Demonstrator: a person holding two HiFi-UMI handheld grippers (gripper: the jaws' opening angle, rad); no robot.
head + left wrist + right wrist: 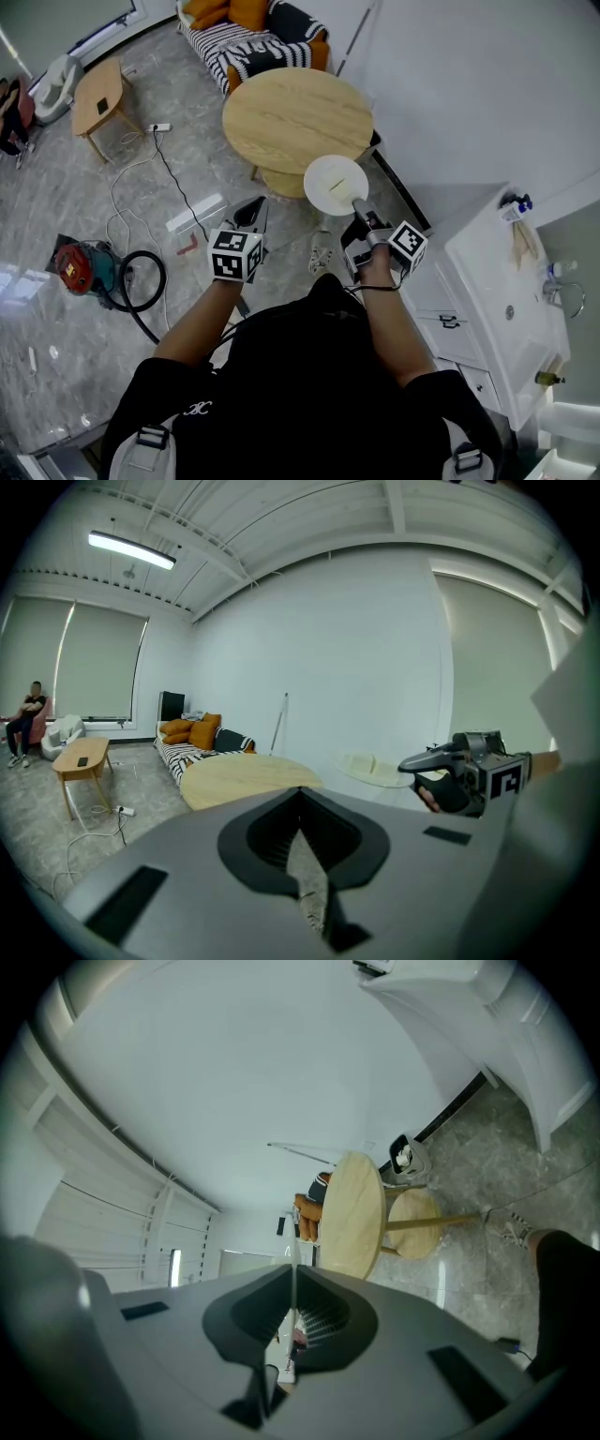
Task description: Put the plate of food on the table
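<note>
A white plate (335, 183) with a little pale food hangs in the air just off the near right edge of the round wooden table (295, 117). My right gripper (357, 204) is shut on the plate's near rim. In the right gripper view the plate (293, 1274) shows only as a thin edge clamped between the jaws, with the table (356, 1213) beyond. My left gripper (253, 216) is held to the left of the plate, shut and holding nothing. The left gripper view shows the plate (373, 766) and the table (242, 776) ahead.
A striped sofa (246, 42) with orange cushions stands behind the table. A stool (281, 183) sits under it. A small wooden side table (98, 94), a red vacuum (82, 267) and a cable lie on the floor at left. A white sink cabinet (502, 291) is at right.
</note>
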